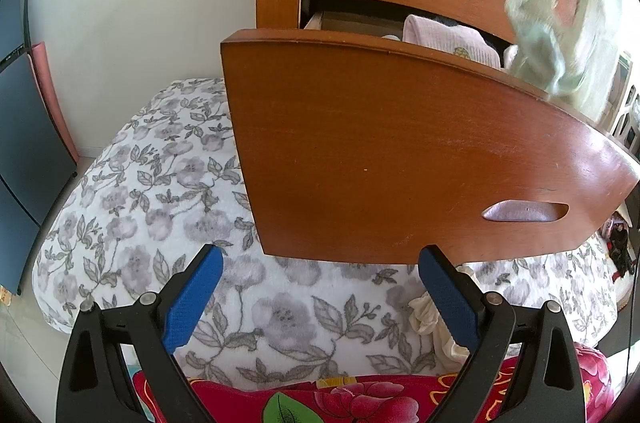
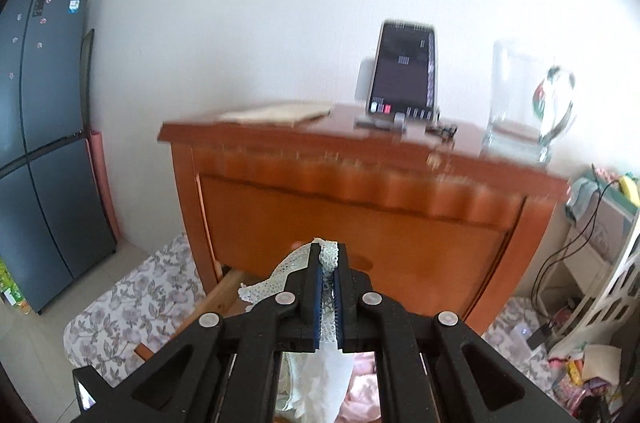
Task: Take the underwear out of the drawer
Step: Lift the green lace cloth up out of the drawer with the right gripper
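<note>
Underwear (image 2: 329, 255) pinched above drawer rim (image 1: 360, 41)

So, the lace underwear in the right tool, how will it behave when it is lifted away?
The lace underwear is probably floppy: it hangs and folds below the right tool. It looks light and thin. The open lace might snag on the drawer edge, so lift it clear.

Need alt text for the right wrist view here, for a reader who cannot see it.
The right gripper is shut on a pale lace-trimmed piece of underwear that hangs below its fingers, in front of a wooden dresser. On the dresser top stand a propped phone and a glass mug; a dark fridge is at left.
</note>
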